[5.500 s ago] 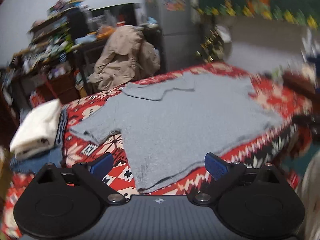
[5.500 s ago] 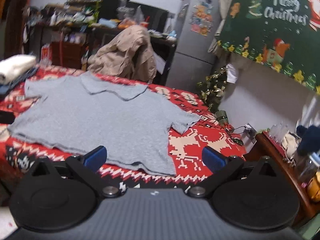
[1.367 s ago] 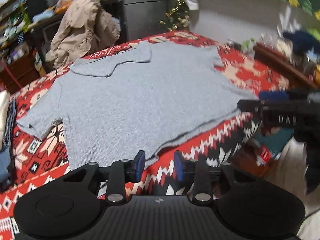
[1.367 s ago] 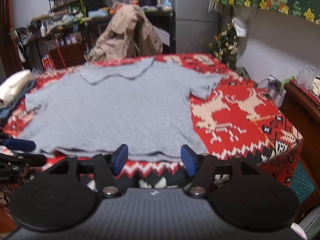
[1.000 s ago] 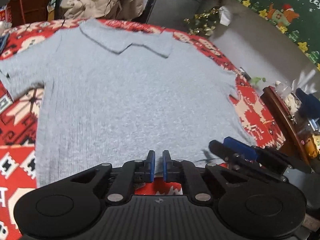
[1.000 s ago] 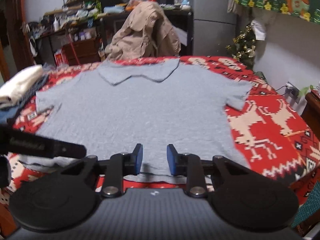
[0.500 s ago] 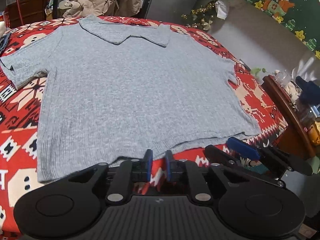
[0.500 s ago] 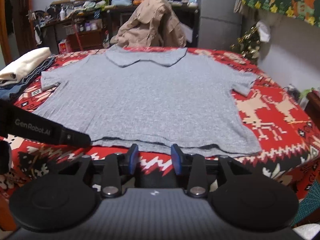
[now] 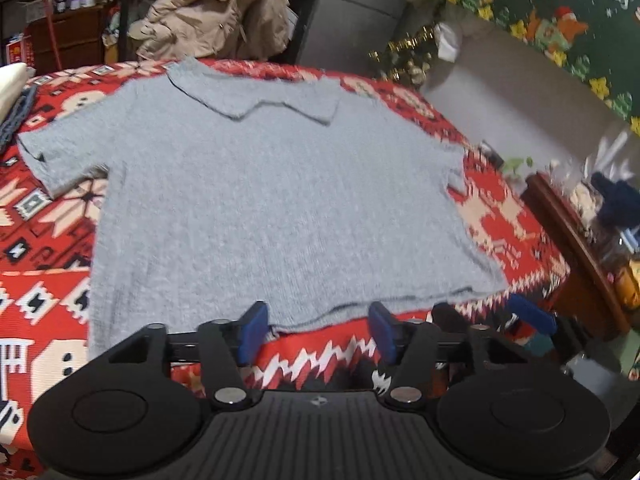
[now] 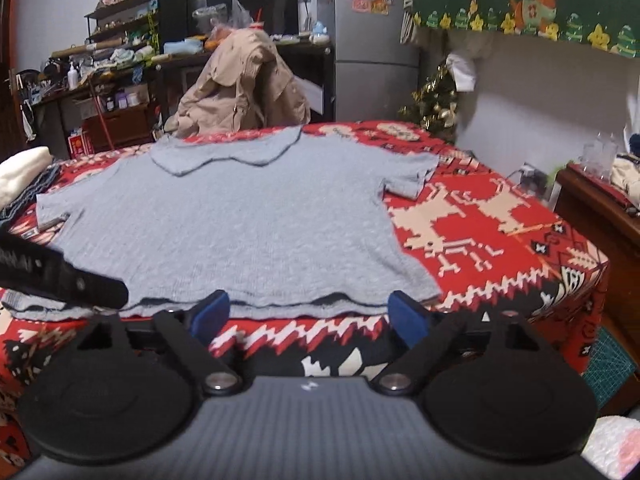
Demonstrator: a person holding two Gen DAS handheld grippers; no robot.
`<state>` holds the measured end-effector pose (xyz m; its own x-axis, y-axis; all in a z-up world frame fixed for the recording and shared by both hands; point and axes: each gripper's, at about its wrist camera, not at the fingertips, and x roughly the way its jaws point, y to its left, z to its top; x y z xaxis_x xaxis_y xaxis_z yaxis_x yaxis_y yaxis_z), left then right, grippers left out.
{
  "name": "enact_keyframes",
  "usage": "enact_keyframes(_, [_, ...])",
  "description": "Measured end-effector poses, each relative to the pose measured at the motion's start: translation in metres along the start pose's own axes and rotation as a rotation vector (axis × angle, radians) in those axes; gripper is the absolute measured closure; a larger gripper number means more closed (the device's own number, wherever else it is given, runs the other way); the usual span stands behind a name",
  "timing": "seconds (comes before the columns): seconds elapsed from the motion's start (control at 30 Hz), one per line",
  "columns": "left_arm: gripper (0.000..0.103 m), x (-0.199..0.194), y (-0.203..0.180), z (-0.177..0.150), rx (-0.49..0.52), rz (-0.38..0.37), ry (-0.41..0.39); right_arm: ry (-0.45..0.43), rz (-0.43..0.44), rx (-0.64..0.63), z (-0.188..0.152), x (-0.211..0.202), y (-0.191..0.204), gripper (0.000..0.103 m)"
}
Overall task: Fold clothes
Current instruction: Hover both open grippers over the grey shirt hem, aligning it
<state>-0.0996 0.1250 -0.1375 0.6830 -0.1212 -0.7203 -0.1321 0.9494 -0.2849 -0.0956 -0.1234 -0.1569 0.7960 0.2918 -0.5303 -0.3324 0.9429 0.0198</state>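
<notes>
Cluttered shelves, a tan jacket draped over a chair and a green Christmas banner fill the room behind a bed covered in a red patterned blanket. On that blanket a grey short-sleeved collared shirt lies spread flat, collar at the far side, both sleeves out, hem along the near edge.

You hold the left hand-held gripper just short of the hem, its blue-padded fingers spread apart with nothing between them. In the right wrist view the right hand-held gripper sits likewise at the hem, fingers spread wide and empty. Seen from the left wrist, the right tool's tips lie just beside the shirt's near right corner.

The shirt shows no fold at all, so it fits a garment laid out ready for folding. If you take the hem, bring each hand-held gripper down so one finger slides under the fabric edge and the other rests on top, and catch both layers, since the knit looks soft and loose. Keep the two grasps level with each other so the fold line stays straight and the cloth does not bunch.
</notes>
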Motion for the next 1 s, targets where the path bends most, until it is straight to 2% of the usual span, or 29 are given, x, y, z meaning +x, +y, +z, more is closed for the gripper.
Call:
enact_keyframes(0.07, [0.039,-0.006,0.001,0.002,-0.005,0.015,-0.016,-0.022,0.007,0.004,0.001,-0.003,0.000,0.001])
enact_keyframes(0.13, [0.036,-0.010,0.003,0.003,-0.006,0.042,-0.026,-0.020,0.003,0.009,0.002,-0.004,-0.001,0.001])
enact_keyframes(0.4, [0.035,-0.029,0.012,0.005,-0.043,0.099,-0.038,-0.016,-0.020,0.052,0.007,-0.006,-0.007,0.001])
enact_keyframes(0.53, [0.035,-0.042,0.010,0.005,-0.041,0.129,-0.061,-0.023,-0.001,0.109,0.010,-0.010,-0.015,0.001])
enact_keyframes(0.63, [0.035,-0.050,0.012,0.005,-0.083,0.149,-0.071,-0.040,0.016,0.117,0.013,-0.017,-0.019,0.001])
enact_keyframes(0.9, [0.034,-0.074,0.022,0.001,-0.153,0.145,-0.083,-0.084,0.069,0.083,0.033,-0.042,-0.024,0.001])
enact_keyframes(1.0, [0.021,-0.081,0.024,0.001,-0.169,0.160,-0.104,-0.098,0.090,0.068,0.041,-0.050,-0.025,0.001])
